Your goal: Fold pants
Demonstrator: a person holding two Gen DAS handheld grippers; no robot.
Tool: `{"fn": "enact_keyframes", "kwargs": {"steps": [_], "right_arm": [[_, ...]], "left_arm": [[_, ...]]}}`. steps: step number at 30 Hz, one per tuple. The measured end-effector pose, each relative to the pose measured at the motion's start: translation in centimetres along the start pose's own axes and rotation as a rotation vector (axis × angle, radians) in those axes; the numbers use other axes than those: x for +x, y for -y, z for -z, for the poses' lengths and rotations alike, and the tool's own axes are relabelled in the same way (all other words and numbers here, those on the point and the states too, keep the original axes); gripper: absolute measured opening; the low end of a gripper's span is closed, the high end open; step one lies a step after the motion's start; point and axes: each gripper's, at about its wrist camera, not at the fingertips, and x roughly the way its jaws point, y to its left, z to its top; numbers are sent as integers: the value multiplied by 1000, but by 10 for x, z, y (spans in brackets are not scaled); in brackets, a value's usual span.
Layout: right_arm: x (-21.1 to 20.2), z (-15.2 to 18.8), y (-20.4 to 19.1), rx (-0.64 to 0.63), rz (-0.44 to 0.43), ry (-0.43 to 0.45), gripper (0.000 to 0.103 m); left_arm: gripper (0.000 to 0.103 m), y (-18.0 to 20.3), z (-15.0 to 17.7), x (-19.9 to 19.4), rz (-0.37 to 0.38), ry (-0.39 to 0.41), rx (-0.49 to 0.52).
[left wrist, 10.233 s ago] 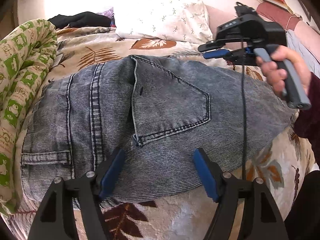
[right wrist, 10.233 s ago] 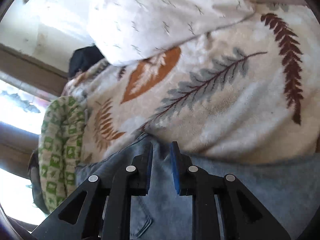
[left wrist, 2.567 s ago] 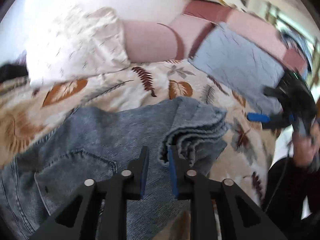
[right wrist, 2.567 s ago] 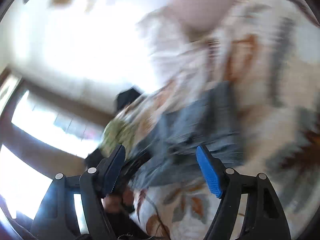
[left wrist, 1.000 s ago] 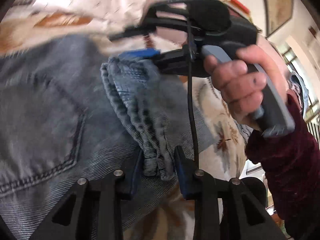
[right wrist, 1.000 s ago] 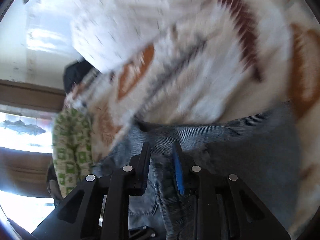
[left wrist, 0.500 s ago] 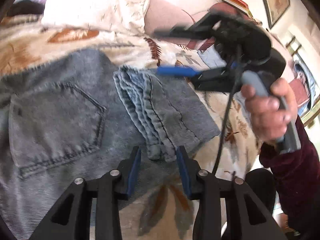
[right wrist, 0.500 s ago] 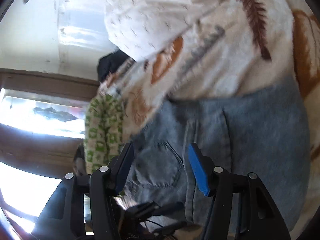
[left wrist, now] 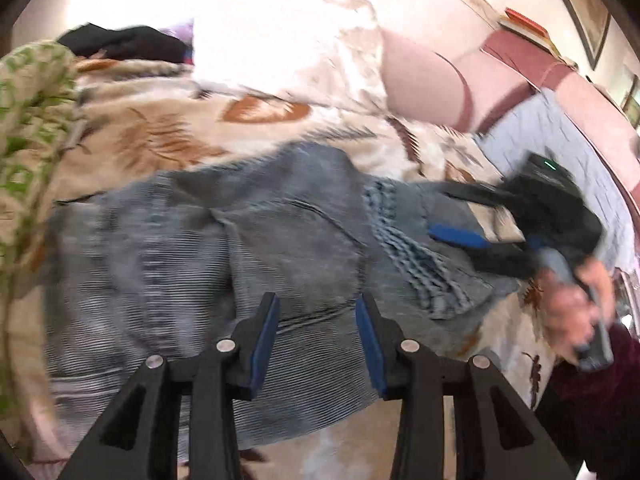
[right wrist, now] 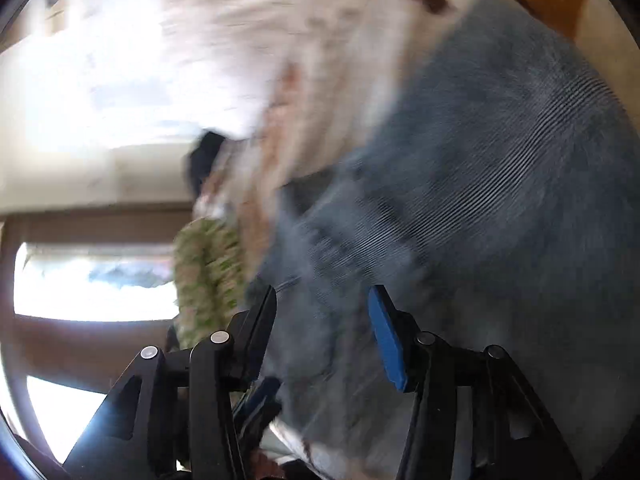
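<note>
Grey-blue jeans (left wrist: 224, 248) lie folded on a leaf-print blanket (left wrist: 168, 136). Their leg hems (left wrist: 416, 268) rest folded over the seat part, at the right. My left gripper (left wrist: 316, 312) is open and empty, low over the near edge of the jeans. My right gripper (left wrist: 460, 216) shows in the left wrist view at the right, open, beside the folded hems. In the blurred right wrist view the right gripper (right wrist: 324, 300) is open and empty above the jeans (right wrist: 480, 184).
A green-patterned quilt (left wrist: 28, 128) lies along the left. A white pillow (left wrist: 280, 52) and a dark garment (left wrist: 128, 44) lie at the back. A pink sofa back (left wrist: 460, 84) and a blue-grey cloth (left wrist: 568, 148) are at the right.
Both grippers have opened wider and let go of the hems. The left gripper has drawn back and turned left over the jeans. The right gripper has swung down beside the fold.
</note>
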Motion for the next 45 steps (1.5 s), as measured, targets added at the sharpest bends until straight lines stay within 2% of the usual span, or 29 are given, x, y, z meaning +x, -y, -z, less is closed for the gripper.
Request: {"fn": "enact_keyframes", "kwargs": {"steps": [2, 4, 5, 6, 7, 9, 11, 13, 16, 18, 20, 23, 27, 28, 30, 33, 34, 38, 42, 45], "right_arm": [[0, 24, -2, -9, -52, -15, 48], [10, 39, 4, -16, -15, -24, 53], [18, 44, 11, -28, 13, -31, 49], [22, 49, 16, -68, 51, -4, 37], [24, 52, 16, -116, 81, 27, 34], [24, 54, 14, -126, 93, 31, 34], [28, 53, 6, -106, 130, 7, 36], [28, 52, -1, -91, 127, -15, 51], [18, 57, -19, -102, 53, -1, 52], [22, 60, -39, -159, 60, -7, 54], [33, 61, -63, -230, 83, -28, 57], [65, 61, -98, -315, 87, -99, 58], [126, 62, -145, -470, 165, -196, 58], [141, 62, -154, -499, 183, -223, 58], [174, 66, -173, -573, 221, -276, 58], [216, 76, -195, -711, 301, -340, 63], [227, 79, -199, -752, 329, -360, 68], [276, 91, -214, -892, 428, -421, 68], [312, 96, -218, -964, 486, -469, 69], [337, 100, -212, -991, 523, -531, 69]], "left_arm": [[51, -6, 4, -8, -47, 7, 0], [51, -11, 8, -11, -90, -1, -3], [51, -12, 11, -9, -100, -10, -7], [51, -14, 15, -10, -106, -19, -20], [51, -15, 19, -10, -107, -25, -31], [51, -18, 33, -15, -112, -30, -48], [51, -18, 47, -23, -135, -19, -47], [52, -14, 57, -35, -153, 24, -41], [60, -15, 71, -56, -181, 88, -77], [65, -25, 82, -66, -208, 112, -144], [65, -39, 94, -75, -246, 138, -228], [68, -61, 103, -86, -274, 174, -323], [75, -84, 105, -95, -345, 242, -421], [79, -89, 105, -95, -349, 250, -446], [84, -96, 104, -94, -356, 251, -482], [84, -102, 100, -86, -361, 242, -498], [86, -101, 99, -83, -362, 234, -501], [92, -105, 98, -70, -351, 209, -526], [92, -116, 100, -59, -324, 160, -585], [93, -116, 103, -65, -313, 168, -593]]}}
